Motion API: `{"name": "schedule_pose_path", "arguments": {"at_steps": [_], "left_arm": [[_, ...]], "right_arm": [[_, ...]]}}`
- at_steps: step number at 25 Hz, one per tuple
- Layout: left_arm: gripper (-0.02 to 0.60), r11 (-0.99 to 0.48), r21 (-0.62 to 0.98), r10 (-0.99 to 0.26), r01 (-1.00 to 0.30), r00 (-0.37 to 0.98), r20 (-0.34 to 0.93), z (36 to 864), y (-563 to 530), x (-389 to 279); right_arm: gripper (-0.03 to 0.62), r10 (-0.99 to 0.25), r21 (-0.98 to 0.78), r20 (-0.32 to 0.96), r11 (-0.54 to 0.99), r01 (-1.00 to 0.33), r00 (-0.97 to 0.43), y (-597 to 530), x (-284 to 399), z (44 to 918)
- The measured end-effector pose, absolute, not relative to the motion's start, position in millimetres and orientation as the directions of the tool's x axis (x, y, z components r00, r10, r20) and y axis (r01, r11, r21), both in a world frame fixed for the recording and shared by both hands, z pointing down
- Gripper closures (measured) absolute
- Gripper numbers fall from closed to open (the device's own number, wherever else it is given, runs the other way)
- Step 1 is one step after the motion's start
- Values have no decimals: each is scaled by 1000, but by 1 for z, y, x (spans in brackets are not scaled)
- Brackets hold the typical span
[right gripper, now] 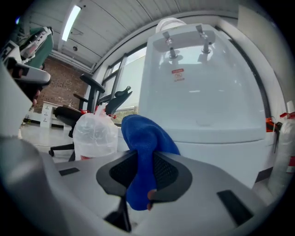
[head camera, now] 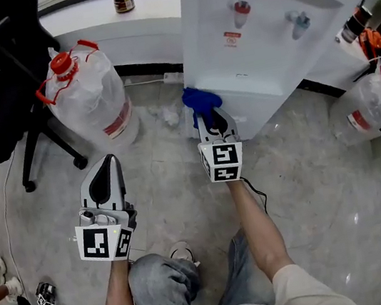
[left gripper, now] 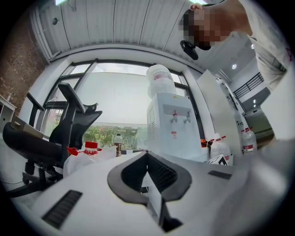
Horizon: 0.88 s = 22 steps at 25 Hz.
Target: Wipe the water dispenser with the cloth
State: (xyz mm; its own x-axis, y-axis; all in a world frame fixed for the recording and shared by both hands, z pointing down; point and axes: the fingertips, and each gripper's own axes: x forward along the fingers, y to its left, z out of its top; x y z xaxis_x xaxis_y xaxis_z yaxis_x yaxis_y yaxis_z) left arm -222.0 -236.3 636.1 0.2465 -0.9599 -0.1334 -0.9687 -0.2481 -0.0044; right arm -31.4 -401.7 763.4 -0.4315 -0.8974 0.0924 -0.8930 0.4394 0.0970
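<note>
The white water dispenser [head camera: 258, 35] stands at the upper right of the head view, with a red tap [head camera: 242, 9] and a blue tap [head camera: 298, 21] on its front. My right gripper [head camera: 213, 121] is shut on a blue cloth [head camera: 200, 100], which bunches against the dispenser's lower left corner. In the right gripper view the cloth [right gripper: 144, 152] hangs between the jaws with the dispenser [right gripper: 207, 92] close behind. My left gripper [head camera: 105, 171] hovers over the floor to the left, jaws shut with nothing in them; the dispenser [left gripper: 171, 126] shows far ahead of it.
A large clear water jug with a red cap [head camera: 88, 93] stands on the floor left of the dispenser. A black office chair [head camera: 0, 93] is at far left. More bottles [head camera: 369, 107] sit at right. A crumpled tissue [head camera: 169, 117] lies by the dispenser's base.
</note>
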Motion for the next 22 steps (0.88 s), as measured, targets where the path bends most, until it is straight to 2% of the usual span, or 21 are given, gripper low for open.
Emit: {"name": "schedule_pose_path", "arguments": {"at_steps": [14,18,22], "left_arm": [[571,-317,-14,-938,-948,315,-144,630,-242,-185],[571,-322,-12,-937,-947,321,-141,630,-241,-182],[571,-325,-24,-935,-945,325,-145,628,-239,-179]], "right_arm": [[497,-991,89,102,97,-991,-88,-388,197,762],[497,-992,99,106,84,-992,-73,-380,208,764],[497,-985,78,104,149,-986,-141,-375,169,769]]}}
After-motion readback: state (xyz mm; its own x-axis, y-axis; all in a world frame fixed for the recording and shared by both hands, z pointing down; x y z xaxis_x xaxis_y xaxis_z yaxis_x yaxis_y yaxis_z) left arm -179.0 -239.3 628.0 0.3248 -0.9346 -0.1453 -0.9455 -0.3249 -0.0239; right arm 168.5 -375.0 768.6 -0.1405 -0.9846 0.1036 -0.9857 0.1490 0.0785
